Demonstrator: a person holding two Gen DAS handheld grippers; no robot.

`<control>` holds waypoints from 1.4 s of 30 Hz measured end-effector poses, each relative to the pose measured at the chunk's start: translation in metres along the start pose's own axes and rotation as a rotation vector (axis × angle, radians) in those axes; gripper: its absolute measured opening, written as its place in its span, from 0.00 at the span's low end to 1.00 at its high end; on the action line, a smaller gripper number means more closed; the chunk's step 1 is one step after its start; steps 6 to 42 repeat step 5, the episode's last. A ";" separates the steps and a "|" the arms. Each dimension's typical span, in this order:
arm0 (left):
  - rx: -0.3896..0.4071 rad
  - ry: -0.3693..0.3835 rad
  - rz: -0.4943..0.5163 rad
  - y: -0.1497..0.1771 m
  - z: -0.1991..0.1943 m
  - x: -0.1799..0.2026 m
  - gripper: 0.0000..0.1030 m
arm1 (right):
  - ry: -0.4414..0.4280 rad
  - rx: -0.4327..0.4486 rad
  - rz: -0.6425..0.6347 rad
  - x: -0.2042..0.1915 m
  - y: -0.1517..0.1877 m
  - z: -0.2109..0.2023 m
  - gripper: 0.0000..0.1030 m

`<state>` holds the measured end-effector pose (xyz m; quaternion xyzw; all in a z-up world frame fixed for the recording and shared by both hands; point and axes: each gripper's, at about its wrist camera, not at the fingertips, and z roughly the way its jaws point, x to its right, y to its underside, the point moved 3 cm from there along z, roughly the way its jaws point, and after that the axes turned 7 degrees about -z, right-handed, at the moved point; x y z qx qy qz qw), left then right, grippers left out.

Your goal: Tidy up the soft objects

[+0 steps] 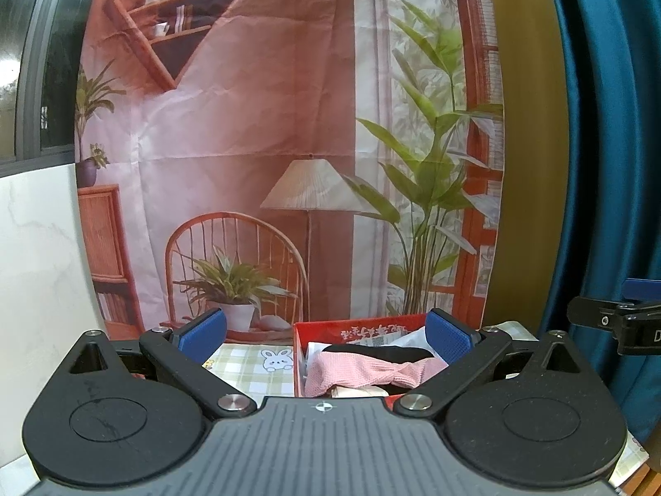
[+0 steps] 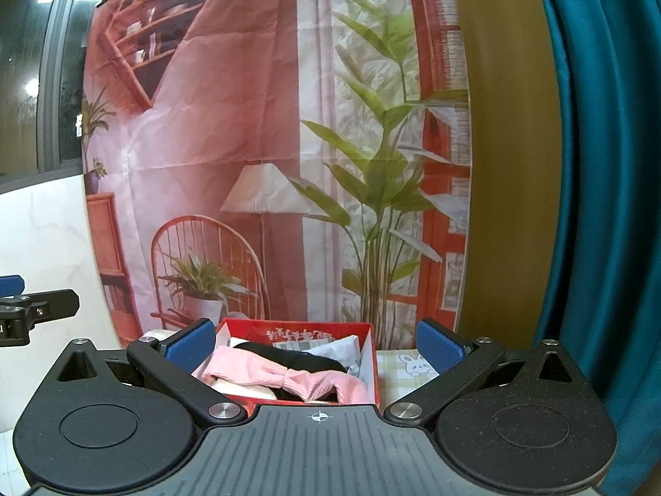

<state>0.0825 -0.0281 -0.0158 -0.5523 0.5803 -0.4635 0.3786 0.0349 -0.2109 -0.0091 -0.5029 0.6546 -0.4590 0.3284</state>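
your left gripper [image 1: 326,332] sits at the bottom of its frame with the blue pads spread wide, pinching nothing. your right gripper [image 2: 314,341] is spread just as wide and empty too. the red box [image 2: 374,376] lies low in the centre of the right view, on the checked cloth with a bunny print [image 2: 413,366]. a pink cloth [image 2: 285,378] is draped across the box, over a black cloth [image 2: 297,357] and a white piece [image 2: 341,349]. behind hangs a printed room backdrop [image 2: 231,132], with a teal curtain [image 2: 611,206] at right.
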 end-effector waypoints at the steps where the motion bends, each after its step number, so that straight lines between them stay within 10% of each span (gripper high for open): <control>1: 0.000 0.003 -0.003 0.000 0.000 -0.001 1.00 | -0.001 -0.002 -0.002 0.000 0.000 0.001 1.00; 42: 0.003 0.007 -0.009 0.000 0.000 -0.002 1.00 | -0.003 -0.005 -0.009 0.000 0.001 0.002 1.00</control>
